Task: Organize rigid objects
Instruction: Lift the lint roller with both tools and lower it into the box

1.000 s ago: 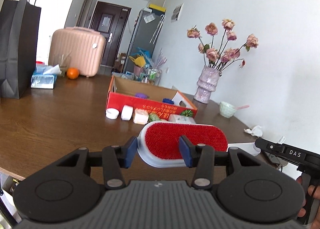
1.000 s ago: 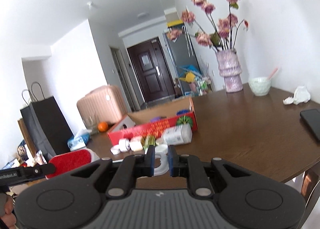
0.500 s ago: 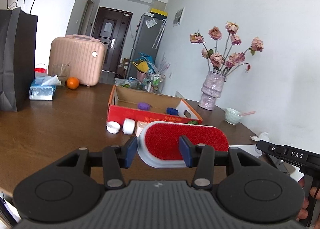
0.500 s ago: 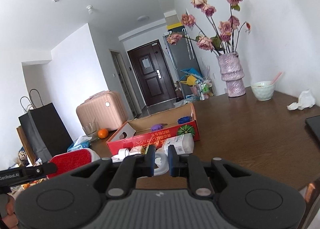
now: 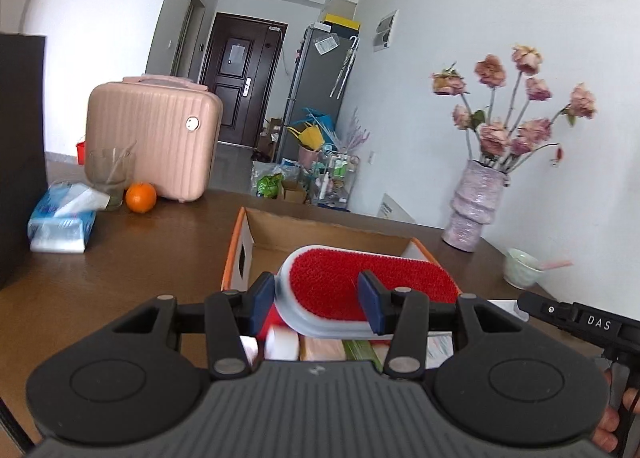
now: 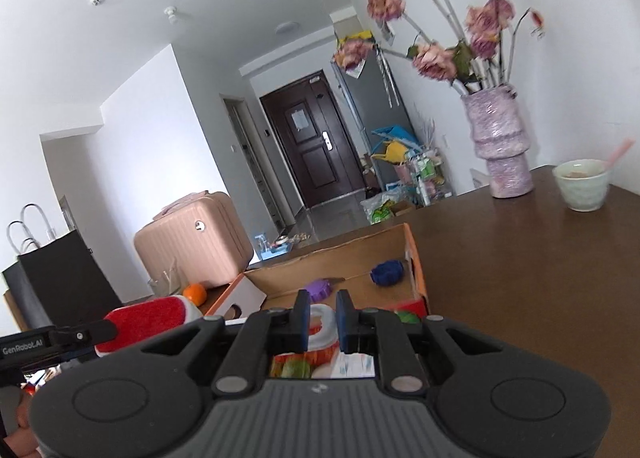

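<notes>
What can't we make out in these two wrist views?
- Items in front of the box: left view, blurred and hidden behind the left gripper and brush.
- White ring in the right gripper: right view, mostly covered by the fingers.
- Bowl contents: too small.

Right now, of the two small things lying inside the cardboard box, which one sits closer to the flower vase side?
The dark blue one, near the box's orange wall; the purple one lies left of it.
</notes>
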`<state>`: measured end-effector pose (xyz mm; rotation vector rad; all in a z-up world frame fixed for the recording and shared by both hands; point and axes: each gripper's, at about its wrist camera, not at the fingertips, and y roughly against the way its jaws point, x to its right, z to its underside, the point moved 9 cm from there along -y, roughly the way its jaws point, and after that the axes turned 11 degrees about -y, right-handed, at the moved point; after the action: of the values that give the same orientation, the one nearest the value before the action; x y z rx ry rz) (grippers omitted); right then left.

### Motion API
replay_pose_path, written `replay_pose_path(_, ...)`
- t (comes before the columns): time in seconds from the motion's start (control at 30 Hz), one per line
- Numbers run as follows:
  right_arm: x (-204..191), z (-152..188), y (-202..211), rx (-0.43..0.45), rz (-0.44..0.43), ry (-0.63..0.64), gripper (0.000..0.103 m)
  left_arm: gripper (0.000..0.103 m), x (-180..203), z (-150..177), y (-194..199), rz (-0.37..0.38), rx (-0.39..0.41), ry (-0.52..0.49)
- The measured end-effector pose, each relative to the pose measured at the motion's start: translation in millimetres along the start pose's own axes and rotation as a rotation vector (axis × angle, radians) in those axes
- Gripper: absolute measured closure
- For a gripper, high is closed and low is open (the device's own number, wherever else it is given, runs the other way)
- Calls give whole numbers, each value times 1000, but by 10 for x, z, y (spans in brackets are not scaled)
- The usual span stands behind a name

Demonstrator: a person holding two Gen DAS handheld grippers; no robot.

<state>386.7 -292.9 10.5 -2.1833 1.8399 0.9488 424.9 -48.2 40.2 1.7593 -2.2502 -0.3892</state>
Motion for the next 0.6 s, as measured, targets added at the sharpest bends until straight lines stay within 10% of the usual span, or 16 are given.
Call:
replay_pose_path(0.4,271,-127,-1698,-150,61,12,87,58,-385,49,-1405,-83,-106,-13)
replay_pose_path(0.5,228,0,-1930,-238,-38,-39,99,64,-289,221,-1568,14,-123,-27)
replay_pose_path(0.6,13,170,-2010,-235,18,174,97,57,-239,371,-1638,-47,-103,-83)
